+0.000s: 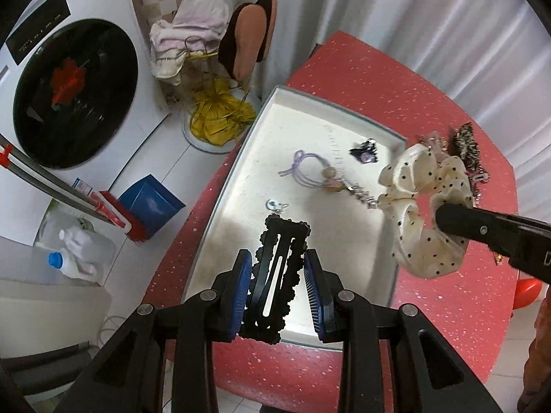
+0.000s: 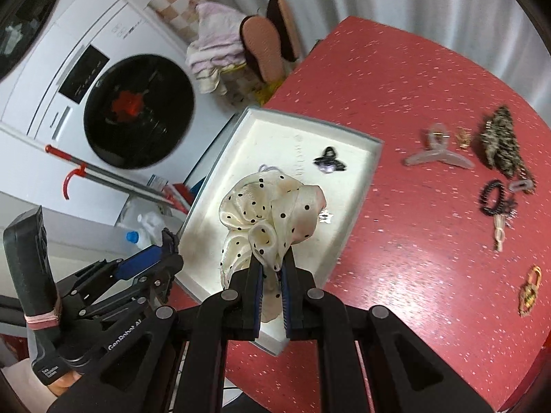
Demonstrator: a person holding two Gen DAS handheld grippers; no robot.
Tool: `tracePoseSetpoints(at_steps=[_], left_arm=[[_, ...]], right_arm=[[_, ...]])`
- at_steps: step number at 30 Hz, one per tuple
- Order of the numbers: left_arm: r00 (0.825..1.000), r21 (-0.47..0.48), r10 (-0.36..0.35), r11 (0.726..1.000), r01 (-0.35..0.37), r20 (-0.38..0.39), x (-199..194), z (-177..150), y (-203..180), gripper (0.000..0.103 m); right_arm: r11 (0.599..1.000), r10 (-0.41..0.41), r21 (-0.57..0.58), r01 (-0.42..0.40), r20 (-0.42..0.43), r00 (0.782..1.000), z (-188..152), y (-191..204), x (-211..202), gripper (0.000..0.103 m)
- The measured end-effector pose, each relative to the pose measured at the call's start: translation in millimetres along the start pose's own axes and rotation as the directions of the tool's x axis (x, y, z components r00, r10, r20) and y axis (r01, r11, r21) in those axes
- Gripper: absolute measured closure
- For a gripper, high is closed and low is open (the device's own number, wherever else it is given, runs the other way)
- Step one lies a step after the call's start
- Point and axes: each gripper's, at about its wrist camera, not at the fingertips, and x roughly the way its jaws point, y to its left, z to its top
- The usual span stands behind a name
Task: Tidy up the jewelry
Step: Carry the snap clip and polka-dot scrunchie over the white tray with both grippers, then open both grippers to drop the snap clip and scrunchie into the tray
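My left gripper (image 1: pixel 278 268) is shut on a black scalloped hair clip (image 1: pixel 277 268), held above the near end of the white tray (image 1: pixel 241 158). My right gripper (image 2: pixel 272 268) is shut on a cream polka-dot scrunchie (image 2: pixel 268 213), held above the tray (image 2: pixel 365 179); it also shows in the left wrist view (image 1: pixel 423 206). In the tray lie a purple hair tie (image 1: pixel 310 168), a small dark clip (image 1: pixel 365 149) and a small silver charm (image 1: pixel 273 203).
On the red table (image 2: pixel 413 241) to the right lie a grey claw clip (image 2: pixel 437 153), a leopard-print clip (image 2: pixel 499 144), black hair ties (image 2: pixel 496 196) and a gold charm (image 2: pixel 530 292). A washing machine (image 1: pixel 72 93), dustpan (image 1: pixel 148 203) and bottle (image 1: pixel 82 254) stand on the floor at left.
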Motion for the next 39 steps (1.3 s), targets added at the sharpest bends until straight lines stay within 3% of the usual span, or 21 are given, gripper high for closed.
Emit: tracePoseSetpoints(at_steps=[10, 18, 25, 26, 28, 29, 30, 32, 39], left_arm=[[0.999, 0.0, 0.019, 1.0, -0.019, -0.031, 48.9, 4.5, 2.8, 0.07], [0.998, 0.015, 0.041, 0.999, -0.04, -0.055, 78.3, 5.5, 0.4, 0.07], [0.995, 0.057, 0.067, 0.996, -0.063, -0.07, 86.4, 3.5, -7.2, 0.069], [0.995, 0.063, 0.068, 0.996, -0.064, -0.072, 86.8, 3.5, -8.2, 0.069], [0.995, 0.07, 0.079, 0.995, -0.074, -0.069, 86.5, 3.1, -9.2, 0.064], [0.994, 0.07, 0.089, 0.994, -0.084, -0.064, 85.6, 2.9, -9.4, 0.044], [0.994, 0.064, 0.098, 0.993, -0.095, -0.049, 83.2, 2.9, -9.3, 0.031], [0.994, 0.06, 0.105, 0.993, -0.104, -0.021, 77.8, 3.7, -9.7, 0.031], [0.993, 0.077, 0.111, 0.991, -0.107, -0.042, 72.1, 8.2, -14.9, 0.031]], right_arm=[[1.0, 0.0, -0.009, -0.001, -0.107, 0.994, 9.8, -6.1, 70.6, 0.093], [1.0, 0.0, 0.017, 0.002, -0.142, 0.99, 17.8, -22.8, 108.3, 0.093], [0.999, 0.004, 0.041, 0.003, -0.166, 0.986, 21.3, -30.7, 118.5, 0.086], [0.999, 0.008, 0.04, -0.001, -0.166, 0.986, 21.4, -31.3, 118.0, 0.081], [0.999, 0.01, 0.04, -0.003, -0.162, 0.987, 21.8, -31.4, 115.7, 0.072], [0.999, 0.01, 0.04, -0.004, -0.155, 0.988, 21.8, -31.7, 113.2, 0.067], [0.999, 0.01, 0.04, -0.005, -0.15, 0.989, 23.3, -31.5, 111.1, 0.065], [0.999, 0.015, 0.044, -0.009, -0.139, 0.99, 24.0, -32.0, 106.4, 0.062], [0.997, 0.015, 0.079, -0.008, -0.09, 0.996, 21.1, -37.9, 82.7, 0.054]])
